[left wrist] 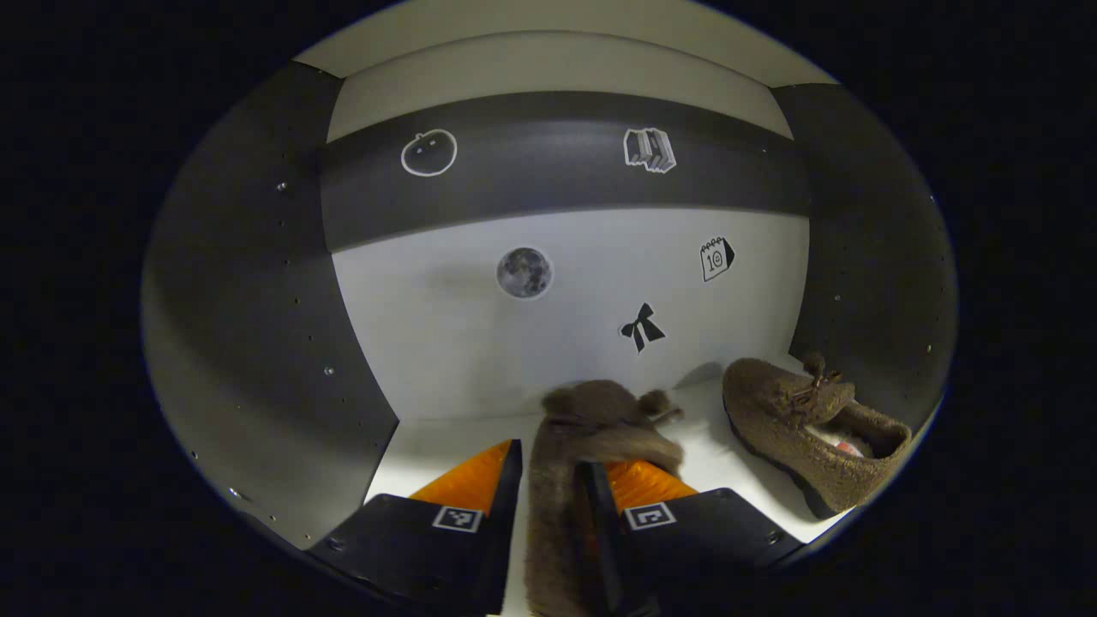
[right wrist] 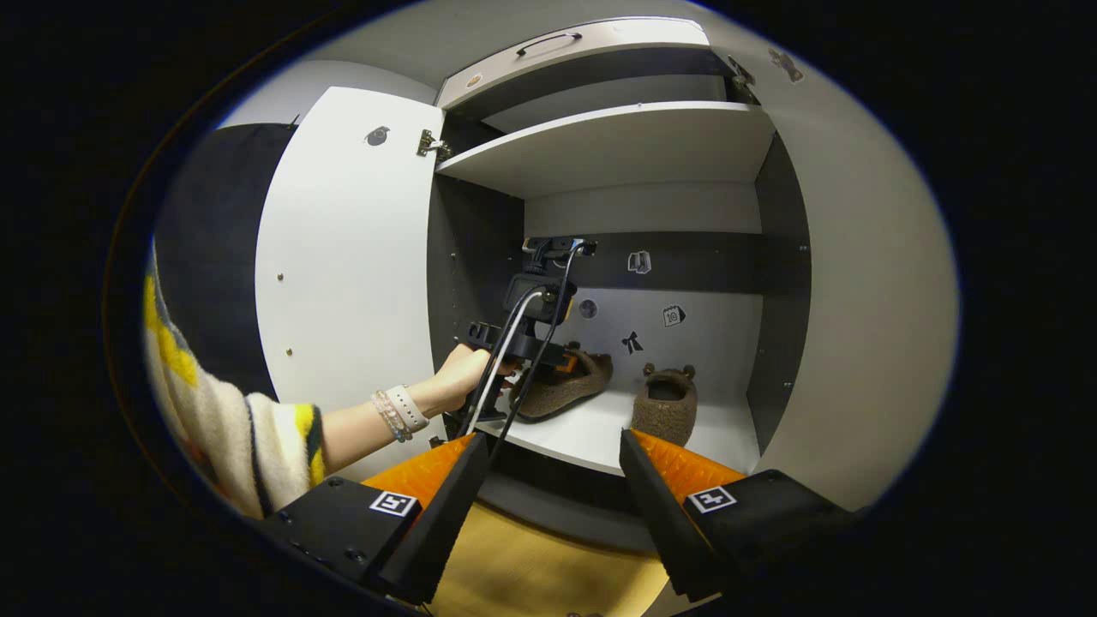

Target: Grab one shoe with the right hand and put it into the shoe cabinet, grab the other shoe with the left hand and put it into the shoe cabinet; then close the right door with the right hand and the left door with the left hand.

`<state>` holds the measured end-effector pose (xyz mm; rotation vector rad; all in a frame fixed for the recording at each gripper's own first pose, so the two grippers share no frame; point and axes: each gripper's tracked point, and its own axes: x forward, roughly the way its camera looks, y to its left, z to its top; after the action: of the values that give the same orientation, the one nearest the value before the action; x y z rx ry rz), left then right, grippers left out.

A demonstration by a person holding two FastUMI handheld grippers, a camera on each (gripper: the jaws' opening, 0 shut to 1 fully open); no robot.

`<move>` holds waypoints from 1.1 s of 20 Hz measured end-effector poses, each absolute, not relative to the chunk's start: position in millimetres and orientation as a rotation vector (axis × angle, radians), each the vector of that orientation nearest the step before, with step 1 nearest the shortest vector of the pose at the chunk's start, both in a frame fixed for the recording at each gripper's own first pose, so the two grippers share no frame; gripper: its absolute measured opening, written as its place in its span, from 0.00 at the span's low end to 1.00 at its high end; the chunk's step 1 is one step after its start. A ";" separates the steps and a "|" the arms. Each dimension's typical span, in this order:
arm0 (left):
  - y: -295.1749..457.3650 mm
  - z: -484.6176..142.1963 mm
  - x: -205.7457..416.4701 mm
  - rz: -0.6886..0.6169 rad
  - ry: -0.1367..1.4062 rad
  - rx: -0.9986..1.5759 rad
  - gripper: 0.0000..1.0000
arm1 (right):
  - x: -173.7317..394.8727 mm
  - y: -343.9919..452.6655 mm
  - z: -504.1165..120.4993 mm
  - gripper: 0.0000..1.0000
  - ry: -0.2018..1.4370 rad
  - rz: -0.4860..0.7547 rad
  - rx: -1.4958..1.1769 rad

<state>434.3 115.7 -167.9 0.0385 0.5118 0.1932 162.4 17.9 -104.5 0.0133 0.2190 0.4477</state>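
Observation:
My left gripper (left wrist: pixel 553 454) is inside the shoe cabinet, shut on the rim of a brown fuzzy shoe (left wrist: pixel 600 420) just above the white shelf (left wrist: pixel 446 450). The second brown shoe (left wrist: pixel 806 428) stands on the same shelf to the right, by the dark side wall. In the right gripper view a hand (right wrist: pixel 458 373) holds that left gripper (right wrist: pixel 536 334) in the cabinet with the gripped shoe (right wrist: pixel 561 390) tilted, and the other shoe (right wrist: pixel 664 403) stands beside it. My right gripper (right wrist: pixel 553 441) hangs open and empty in front of the cabinet, below the shelf's front edge.
Both cabinet doors stand open: the left door (right wrist: pixel 343 257) and the right door (right wrist: pixel 866 300). An upper shelf (right wrist: pixel 617 141) sits above the shoes, and a drawer front with a handle (right wrist: pixel 548 43) tops the cabinet. Wooden floor (right wrist: pixel 531 566) lies below.

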 end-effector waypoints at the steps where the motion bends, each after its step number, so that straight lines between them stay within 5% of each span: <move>1: 120.1 -166.0 428.5 0.201 0.510 0.032 0.52 | 161.5 17.9 -103.7 0.99 0.215 0.447 0.014; 2: 122.1 -165.1 422.8 0.206 0.509 0.018 0.55 | 160.8 18.0 -102.9 0.98 0.214 0.446 0.012; 5: 125.2 -148.1 400.8 0.213 0.483 0.018 0.94 | 156.1 20.2 -98.5 0.98 0.207 0.444 0.021; 6: 123.7 -138.1 391.5 0.211 0.464 0.030 0.98 | 153.5 21.9 -95.5 0.98 0.201 0.446 0.027; 22: 21.0 24.6 95.4 -0.028 0.138 -0.078 0.96 | 66.1 10.2 -17.4 0.98 0.042 0.288 -0.027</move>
<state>95.4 21.0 24.6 -0.0779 0.1381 -0.0283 66.1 10.2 -17.4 -0.0269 0.0423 0.2884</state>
